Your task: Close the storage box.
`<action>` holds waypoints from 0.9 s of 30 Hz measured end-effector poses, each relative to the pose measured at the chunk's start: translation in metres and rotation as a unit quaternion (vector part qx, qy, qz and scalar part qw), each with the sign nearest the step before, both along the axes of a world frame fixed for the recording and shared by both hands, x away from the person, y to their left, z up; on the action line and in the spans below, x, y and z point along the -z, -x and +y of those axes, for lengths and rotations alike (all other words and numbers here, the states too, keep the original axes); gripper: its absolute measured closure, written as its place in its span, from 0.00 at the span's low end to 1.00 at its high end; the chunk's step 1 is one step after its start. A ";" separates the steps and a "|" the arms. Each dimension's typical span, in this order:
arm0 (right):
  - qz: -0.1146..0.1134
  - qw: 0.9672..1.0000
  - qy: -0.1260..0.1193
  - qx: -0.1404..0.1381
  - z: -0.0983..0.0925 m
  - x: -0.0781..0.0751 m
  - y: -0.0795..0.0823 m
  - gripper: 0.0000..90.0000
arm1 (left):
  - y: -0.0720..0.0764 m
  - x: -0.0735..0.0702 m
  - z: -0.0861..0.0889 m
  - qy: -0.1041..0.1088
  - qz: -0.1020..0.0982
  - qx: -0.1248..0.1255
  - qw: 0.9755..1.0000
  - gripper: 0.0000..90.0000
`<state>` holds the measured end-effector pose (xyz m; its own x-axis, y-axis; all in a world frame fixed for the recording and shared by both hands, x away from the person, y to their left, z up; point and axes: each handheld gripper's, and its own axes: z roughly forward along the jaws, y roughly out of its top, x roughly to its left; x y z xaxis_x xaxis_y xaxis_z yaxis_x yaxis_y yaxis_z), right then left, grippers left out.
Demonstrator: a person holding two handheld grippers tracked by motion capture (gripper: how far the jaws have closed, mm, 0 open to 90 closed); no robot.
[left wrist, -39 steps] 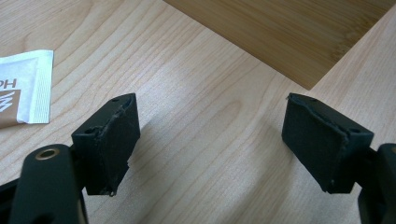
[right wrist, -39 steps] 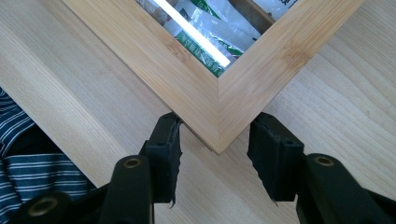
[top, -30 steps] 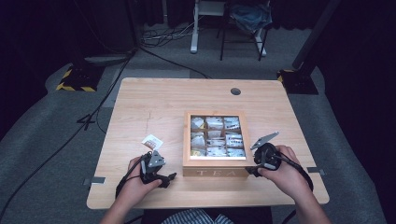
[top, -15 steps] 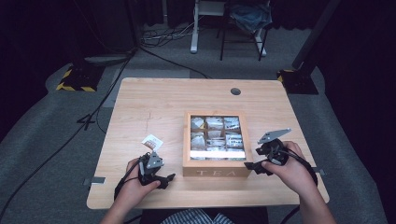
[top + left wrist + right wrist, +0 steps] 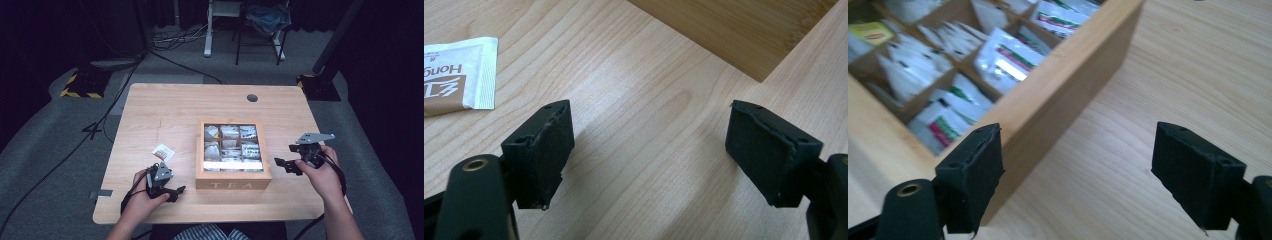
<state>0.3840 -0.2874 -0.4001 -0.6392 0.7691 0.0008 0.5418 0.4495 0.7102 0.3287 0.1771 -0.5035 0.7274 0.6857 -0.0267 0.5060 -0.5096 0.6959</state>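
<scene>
Square wooden tea box point(image 5: 233, 176) — paper sachets

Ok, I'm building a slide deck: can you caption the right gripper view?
Open right gripper empty beside the wooden tea box, packed with tea bags.

The left claw point(image 5: 175, 191) rests low near the worktop's point(image 5: 165, 115) front-left corner, held in the person's left hand point(image 5: 145, 197), its jaws apart with nothing between them. The right claw point(image 5: 281, 164), gripped by the right hand point(image 5: 322, 172) near the right edge, has just been opening, its jaws wide and empty.
</scene>
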 end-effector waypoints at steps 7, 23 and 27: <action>-0.002 0.999 -0.001 0.043 -0.018 0.018 -0.012 0.24 | -0.001 0.000 0.000 -0.001 0.001 0.001 1.000 0.22; -0.010 0.996 0.008 0.090 -0.042 0.075 -0.036 0.24 | -0.001 0.000 0.001 0.000 0.000 0.000 1.000 0.22; -0.001 0.996 0.016 0.087 -0.044 0.086 -0.039 0.24 | -0.002 0.000 0.001 -0.001 0.000 0.002 1.000 0.22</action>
